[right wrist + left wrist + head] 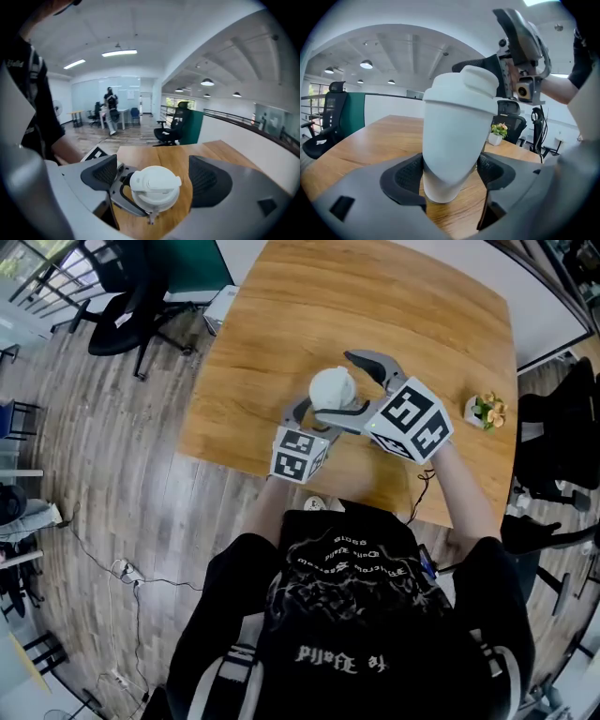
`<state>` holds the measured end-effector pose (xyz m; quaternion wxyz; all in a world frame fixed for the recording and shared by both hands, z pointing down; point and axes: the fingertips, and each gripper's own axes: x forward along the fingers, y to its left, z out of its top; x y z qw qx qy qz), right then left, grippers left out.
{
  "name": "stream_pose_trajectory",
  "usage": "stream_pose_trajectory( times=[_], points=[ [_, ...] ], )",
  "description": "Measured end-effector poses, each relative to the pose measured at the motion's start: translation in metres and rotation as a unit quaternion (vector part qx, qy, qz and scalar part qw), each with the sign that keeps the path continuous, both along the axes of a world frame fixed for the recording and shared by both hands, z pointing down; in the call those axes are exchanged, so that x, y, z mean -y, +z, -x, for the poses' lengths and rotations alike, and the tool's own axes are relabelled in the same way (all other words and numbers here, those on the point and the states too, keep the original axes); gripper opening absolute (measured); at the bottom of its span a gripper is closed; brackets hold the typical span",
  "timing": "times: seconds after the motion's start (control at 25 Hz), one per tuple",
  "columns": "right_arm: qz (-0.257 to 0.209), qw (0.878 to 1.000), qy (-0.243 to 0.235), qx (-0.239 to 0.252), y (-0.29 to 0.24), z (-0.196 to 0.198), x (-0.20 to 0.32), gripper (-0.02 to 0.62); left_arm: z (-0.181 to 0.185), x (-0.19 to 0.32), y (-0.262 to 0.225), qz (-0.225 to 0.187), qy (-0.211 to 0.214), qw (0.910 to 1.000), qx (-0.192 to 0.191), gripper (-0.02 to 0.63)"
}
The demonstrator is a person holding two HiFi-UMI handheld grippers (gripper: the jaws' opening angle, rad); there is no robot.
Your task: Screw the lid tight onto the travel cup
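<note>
Travel cup [454, 140] in left fingers [405, 176], lid [154, 183] between spread right fingers [206, 180]

The travel cup [454, 150] and its lid [464, 91] are white. The desk [375, 296] under the cup is light brown wood with stripes. The left tool [450, 173] and right tool [154, 177] are grey with black pads [408, 176] and black-and-white square marks. Right of the cup, a white pot [474, 412] has yellow flowers.
</note>
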<state>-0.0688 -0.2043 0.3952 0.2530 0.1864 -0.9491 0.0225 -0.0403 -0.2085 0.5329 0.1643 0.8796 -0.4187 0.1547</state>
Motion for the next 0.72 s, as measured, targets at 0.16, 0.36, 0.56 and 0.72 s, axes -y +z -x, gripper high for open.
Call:
stream_pose_trajectory(
  times=[0.16,0.36,0.56,0.72],
  points=[
    [-0.042,0.978,-0.183,-0.088,-0.003,-0.002,-0.010,0.485,0.000,0.004,0.000,0.003,0.020,0.9998,0.001,0.390],
    [-0.140,0.872,-0.391,-0.259,0.023,-0.010,-0.016,0.462,0.002,0.004,0.006,0.010,0.043,0.9990,0.010,0.387],
    [-0.228,0.729,-0.533,-0.365,0.038,-0.015,-0.015,0.454,0.001,0.001,0.002,0.010,0.058,0.9981,0.016,0.387],
    [-0.262,0.641,-0.593,-0.410,0.045,-0.014,-0.005,0.423,0.002,0.005,-0.002,0.007,0.063,0.9979,0.016,0.387]
  ],
)
